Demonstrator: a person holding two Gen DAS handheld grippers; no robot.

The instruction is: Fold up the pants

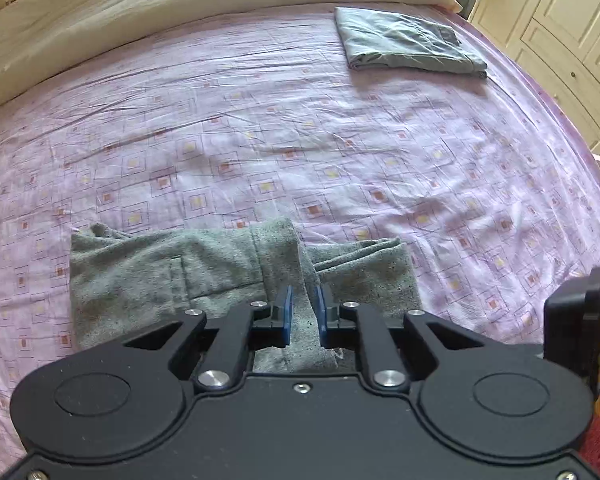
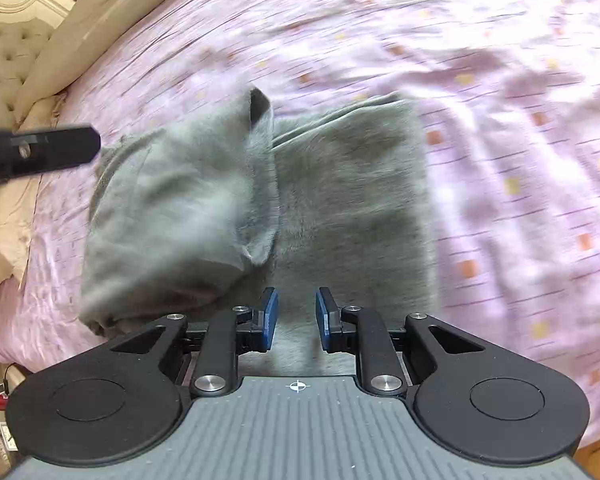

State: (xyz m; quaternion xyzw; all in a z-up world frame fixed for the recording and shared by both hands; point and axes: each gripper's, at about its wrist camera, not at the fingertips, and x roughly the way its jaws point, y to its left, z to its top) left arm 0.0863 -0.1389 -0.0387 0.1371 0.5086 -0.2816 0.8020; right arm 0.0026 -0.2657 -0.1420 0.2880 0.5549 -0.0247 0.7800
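The grey fleece pants (image 1: 160,276) lie folded into a short bundle on the pink patterned bed sheet (image 1: 300,140), close to its near edge. My left gripper (image 1: 303,300) hovers right over the bundle. Its blue pads stand a little apart, and a raised fold of the waistband runs into the gap without being pinched. In the right wrist view the pants (image 2: 340,184) show one thick layer doubled over the left half. My right gripper (image 2: 297,304) hangs above their near edge, pads apart, with only cloth showing below. The left gripper's finger (image 2: 40,154) pokes in from the left.
A second grey garment (image 1: 408,40), neatly folded, lies at the far right of the bed. A cream duvet (image 1: 140,12) is rolled along the far side. Cream wardrobe doors (image 1: 560,40) stand past the right edge. A tufted headboard (image 2: 4,52) is at upper left.
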